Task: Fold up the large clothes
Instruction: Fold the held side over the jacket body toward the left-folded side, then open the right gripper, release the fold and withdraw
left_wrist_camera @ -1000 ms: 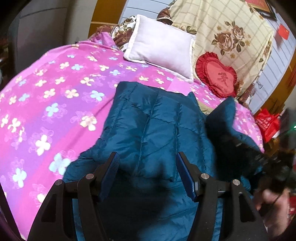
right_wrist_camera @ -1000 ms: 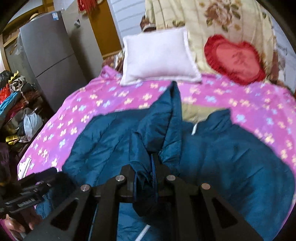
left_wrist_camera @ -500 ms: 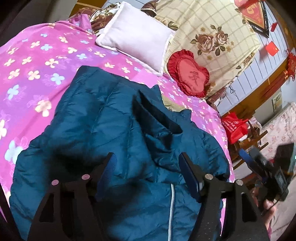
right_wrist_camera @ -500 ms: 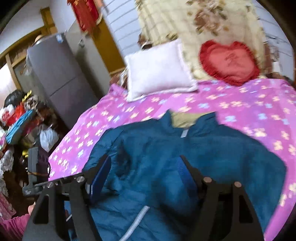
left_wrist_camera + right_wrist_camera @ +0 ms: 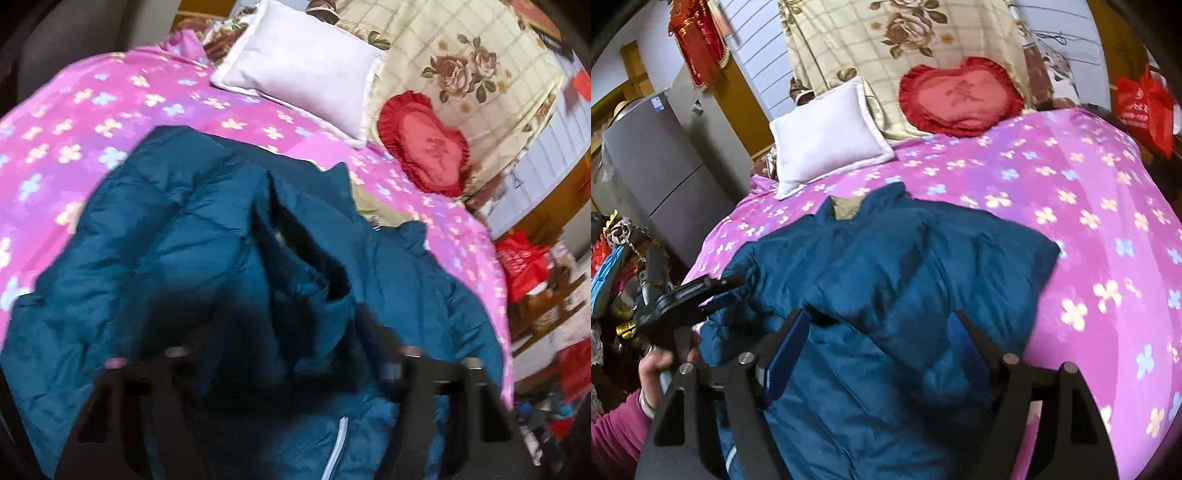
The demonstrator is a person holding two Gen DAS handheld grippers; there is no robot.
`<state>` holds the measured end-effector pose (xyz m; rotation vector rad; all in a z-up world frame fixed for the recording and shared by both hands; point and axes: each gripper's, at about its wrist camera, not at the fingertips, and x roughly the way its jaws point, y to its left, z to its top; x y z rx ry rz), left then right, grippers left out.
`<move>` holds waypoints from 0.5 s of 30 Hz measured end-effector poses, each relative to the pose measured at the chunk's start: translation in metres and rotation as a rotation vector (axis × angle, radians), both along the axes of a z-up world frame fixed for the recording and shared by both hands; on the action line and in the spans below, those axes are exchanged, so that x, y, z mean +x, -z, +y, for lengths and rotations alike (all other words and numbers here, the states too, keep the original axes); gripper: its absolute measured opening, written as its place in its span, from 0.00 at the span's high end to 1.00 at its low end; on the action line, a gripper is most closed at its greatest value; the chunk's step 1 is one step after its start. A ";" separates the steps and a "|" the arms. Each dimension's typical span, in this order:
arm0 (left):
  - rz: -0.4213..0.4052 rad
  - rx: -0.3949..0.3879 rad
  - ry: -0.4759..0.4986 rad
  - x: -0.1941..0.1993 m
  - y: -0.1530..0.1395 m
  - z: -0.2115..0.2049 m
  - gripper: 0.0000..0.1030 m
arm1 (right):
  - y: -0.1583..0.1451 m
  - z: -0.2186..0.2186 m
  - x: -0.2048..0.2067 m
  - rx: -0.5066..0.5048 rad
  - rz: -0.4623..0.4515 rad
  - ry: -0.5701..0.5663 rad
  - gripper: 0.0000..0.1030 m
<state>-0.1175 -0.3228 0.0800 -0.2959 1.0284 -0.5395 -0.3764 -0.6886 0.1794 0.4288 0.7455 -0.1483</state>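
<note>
A large dark teal padded jacket (image 5: pixel 192 240) lies on the pink flowered bed (image 5: pixel 92 110), collar toward the pillows. Both sleeves are folded in over its body, and the zipper (image 5: pixel 334 450) shows at the near edge. My left gripper (image 5: pixel 291 354) is open and empty just above the near part of the jacket; its fingers are blurred. My right gripper (image 5: pixel 877 343) is open and empty above the jacket (image 5: pixel 905 258) near its right folded sleeve. The left gripper also shows in the right wrist view (image 5: pixel 701 291), held by a hand at the bed's left edge.
A white pillow (image 5: pixel 303 62) and a red heart cushion (image 5: pixel 424 144) lie at the head of the bed against a floral blanket (image 5: pixel 461 55). A grey fridge (image 5: pixel 665 166) and piled clutter (image 5: pixel 613 266) stand left of the bed. Red bags (image 5: pixel 524 262) hang on the right.
One second ago my right gripper was shut on the jacket's sleeve, carrying it across; it let go and now hangs open. The sleeve lies folded on the jacket. Both grippers shifted over the jacket.
</note>
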 end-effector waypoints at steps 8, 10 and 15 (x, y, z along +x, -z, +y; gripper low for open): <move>-0.223 0.068 0.002 0.003 -0.050 0.031 1.00 | -0.007 -0.016 -0.003 -0.123 0.025 0.126 0.21; -0.218 0.088 -0.003 0.008 -0.044 0.040 1.00 | 0.005 -0.016 0.012 -0.095 0.032 0.134 0.21; -0.121 0.144 -0.026 0.026 -0.001 0.060 1.00 | 0.046 0.004 0.066 -0.149 0.106 0.099 0.21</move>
